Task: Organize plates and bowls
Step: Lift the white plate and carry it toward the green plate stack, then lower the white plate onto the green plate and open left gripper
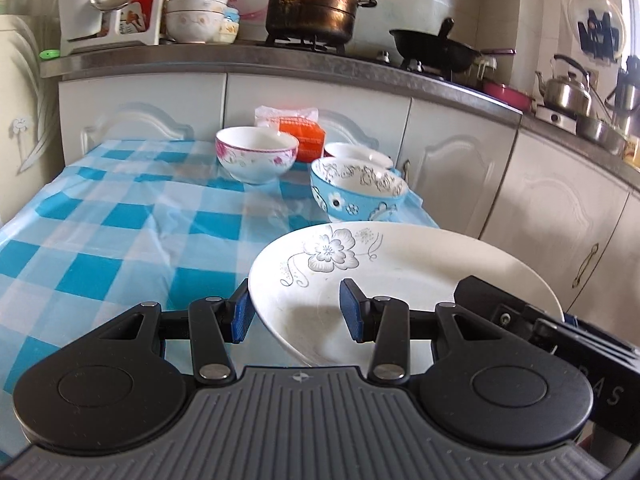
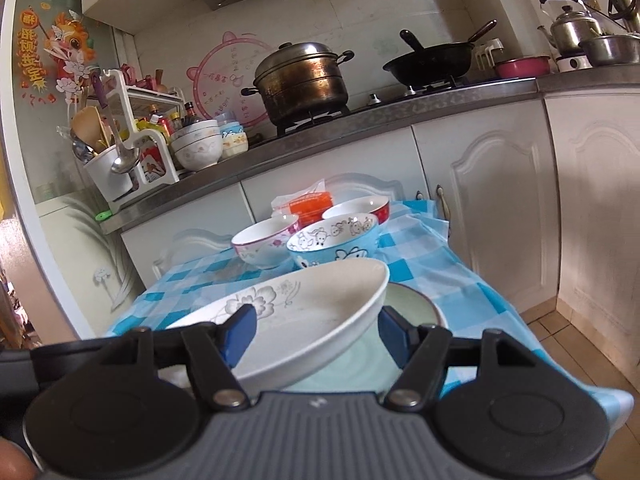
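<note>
a white plate (image 1: 400,280) with a grey flower print sits tilted, raised above a pale green plate (image 2: 412,304) lying flat on the checked cloth. beyond it stand three bowls close together: a pink-flowered white bowl (image 1: 256,154), a blue patterned bowl (image 1: 356,192) and a red-rimmed bowl (image 2: 360,206) behind

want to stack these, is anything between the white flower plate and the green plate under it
Nothing visible. The white plate is tilted right over the green plate, whose showing part is bare; the white plate hides the rest. The bowls stand further back on the table, out of the way.
</note>
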Demonstrator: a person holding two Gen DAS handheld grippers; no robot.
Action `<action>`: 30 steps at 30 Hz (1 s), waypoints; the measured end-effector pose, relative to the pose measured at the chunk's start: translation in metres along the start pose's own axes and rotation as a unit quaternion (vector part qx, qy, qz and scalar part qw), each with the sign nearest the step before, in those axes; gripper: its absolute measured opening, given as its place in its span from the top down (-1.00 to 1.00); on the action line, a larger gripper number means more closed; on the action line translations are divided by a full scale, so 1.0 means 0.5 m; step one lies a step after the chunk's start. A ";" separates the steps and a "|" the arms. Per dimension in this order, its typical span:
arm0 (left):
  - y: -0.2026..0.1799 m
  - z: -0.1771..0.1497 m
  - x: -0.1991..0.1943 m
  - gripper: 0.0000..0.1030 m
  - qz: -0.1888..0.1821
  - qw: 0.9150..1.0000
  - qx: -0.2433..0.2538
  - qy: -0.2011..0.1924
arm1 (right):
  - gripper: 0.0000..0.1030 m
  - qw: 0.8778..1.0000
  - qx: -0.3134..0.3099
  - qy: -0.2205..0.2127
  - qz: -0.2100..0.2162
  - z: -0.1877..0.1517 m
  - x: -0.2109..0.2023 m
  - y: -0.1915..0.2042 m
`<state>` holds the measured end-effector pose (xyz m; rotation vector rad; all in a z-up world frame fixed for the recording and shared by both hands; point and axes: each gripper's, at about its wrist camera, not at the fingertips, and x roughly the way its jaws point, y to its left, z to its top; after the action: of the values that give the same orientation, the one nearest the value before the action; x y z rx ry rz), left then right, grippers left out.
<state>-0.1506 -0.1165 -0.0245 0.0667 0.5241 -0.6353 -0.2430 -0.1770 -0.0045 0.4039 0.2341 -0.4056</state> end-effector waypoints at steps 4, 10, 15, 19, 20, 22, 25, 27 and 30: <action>-0.013 -0.006 0.002 0.03 0.003 1.000 0.012 0.004 | -0.32 1.000 0.011 0.004 -0.005 -0.007 0.003 -0.020; -0.023 -0.011 0.011 0.04 0.010 1.000 0.029 0.004 | -0.32 1.000 0.016 0.013 -0.010 -0.018 0.012 -0.038; -0.025 -0.020 0.021 0.05 0.014 0.999 0.031 0.010 | -0.32 1.000 0.006 0.013 -0.013 -0.024 0.014 -0.040; -0.025 -0.020 0.024 0.04 0.011 0.999 0.030 0.011 | -0.32 1.000 0.006 0.010 -0.013 -0.024 0.016 -0.045; -0.025 -0.020 0.025 0.04 0.010 0.999 0.030 0.012 | -0.32 1.000 0.005 0.010 -0.014 -0.024 0.017 -0.045; -0.025 -0.021 0.028 0.04 0.008 0.999 0.031 0.013 | -0.32 1.000 0.002 0.008 -0.018 -0.025 0.017 -0.046; -0.025 -0.023 0.029 0.06 0.003 0.999 0.035 0.014 | -0.33 1.000 0.002 0.011 -0.026 -0.027 0.019 -0.050; -0.030 -0.025 0.027 0.12 0.006 0.999 0.046 0.009 | -0.34 0.999 0.004 0.017 -0.035 -0.031 0.025 -0.055; -0.028 -0.027 0.027 0.11 0.006 0.999 0.049 0.007 | -0.34 0.999 0.001 0.016 -0.036 -0.031 0.025 -0.054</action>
<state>-0.1556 -0.1325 -0.0416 0.1667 0.5058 -0.6487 -0.2454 -0.1975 -0.0311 0.4046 0.2799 -0.4699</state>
